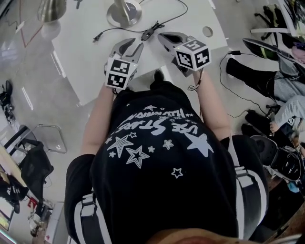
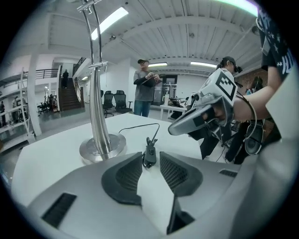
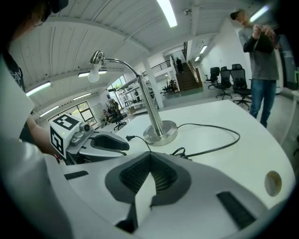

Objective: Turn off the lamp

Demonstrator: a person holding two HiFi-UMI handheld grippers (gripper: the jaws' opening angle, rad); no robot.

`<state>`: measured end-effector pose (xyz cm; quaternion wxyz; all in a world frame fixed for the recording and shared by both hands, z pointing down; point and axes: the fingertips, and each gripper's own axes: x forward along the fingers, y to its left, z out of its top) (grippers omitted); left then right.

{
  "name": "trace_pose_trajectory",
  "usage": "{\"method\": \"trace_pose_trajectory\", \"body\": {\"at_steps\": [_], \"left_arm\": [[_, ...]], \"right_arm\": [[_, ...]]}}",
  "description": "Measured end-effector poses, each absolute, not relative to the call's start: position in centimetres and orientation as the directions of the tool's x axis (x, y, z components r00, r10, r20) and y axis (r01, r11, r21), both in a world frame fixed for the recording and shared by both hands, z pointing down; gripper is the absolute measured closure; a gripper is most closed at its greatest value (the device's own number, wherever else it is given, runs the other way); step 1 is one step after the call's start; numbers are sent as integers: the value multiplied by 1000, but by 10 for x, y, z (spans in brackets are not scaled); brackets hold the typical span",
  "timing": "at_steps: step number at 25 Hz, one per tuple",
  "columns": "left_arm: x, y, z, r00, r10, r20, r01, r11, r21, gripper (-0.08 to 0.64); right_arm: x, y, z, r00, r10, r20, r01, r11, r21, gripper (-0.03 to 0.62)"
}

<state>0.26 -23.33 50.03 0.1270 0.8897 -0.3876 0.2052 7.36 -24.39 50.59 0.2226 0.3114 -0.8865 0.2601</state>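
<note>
Two handheld grippers over a white table [image 1: 86,62], facing a metal desk lamp [image 3: 154,116].
Left gripper [image 1: 137,44] has its jaws apart, with the cord's inline switch [image 2: 149,153] lying just past the tips, seemingly untouched. Right gripper [image 1: 163,36] has its jaws together and empty.

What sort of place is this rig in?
Probably an open-plan office or lab: rolling office chairs on a bare floor, a staircase up to a railed upper level, and long ceiling strip lights.
</note>
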Motion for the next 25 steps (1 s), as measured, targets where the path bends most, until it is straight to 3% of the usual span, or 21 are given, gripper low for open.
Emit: {"method": "trace_pose_trajectory", "body": {"at_steps": [9, 15, 25], "left_arm": [[-44, -203, 471, 697, -615, 370, -692, -712, 120, 433], [-81, -191, 461, 699, -638, 322, -698, -708, 113, 526], [-108, -184, 419, 772, -583, 253, -623, -773, 119, 551]], "right_arm": [[45, -208, 497, -650, -529, 545, -741, 601, -301, 588], [22, -182, 492, -612, -573, 545, -778, 562, -283, 588], [4, -150, 462, -501, -678, 539, -863, 443, -245, 588]]}}
